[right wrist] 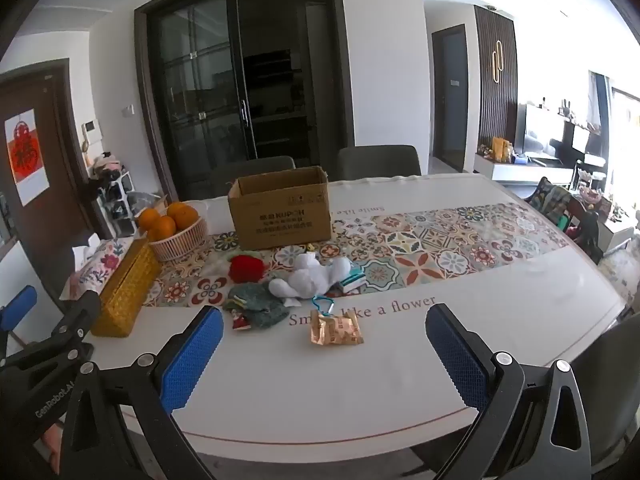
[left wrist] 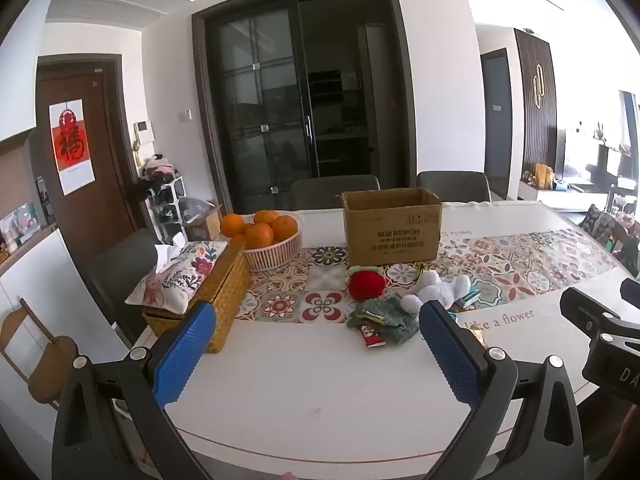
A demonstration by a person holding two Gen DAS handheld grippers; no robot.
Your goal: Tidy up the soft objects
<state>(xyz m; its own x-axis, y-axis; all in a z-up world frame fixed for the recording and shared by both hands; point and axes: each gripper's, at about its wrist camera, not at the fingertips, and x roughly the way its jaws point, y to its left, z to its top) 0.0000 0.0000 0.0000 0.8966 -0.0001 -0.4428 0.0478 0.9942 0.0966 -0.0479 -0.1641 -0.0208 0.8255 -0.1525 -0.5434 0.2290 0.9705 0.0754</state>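
Both grippers, left gripper (left wrist: 316, 344) and right gripper (right wrist: 324, 346), jaws wide apart and empty: take the white plush (right wrist: 310, 280) by its body, then drop it into the cardboard box (right wrist: 280, 208).

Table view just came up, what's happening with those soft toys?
Nothing is held yet. Both the left gripper and right gripper hover open over the table's near edge. The white plush toy, red knitted strawberry and green knitted piece lie loose before the open cardboard box.
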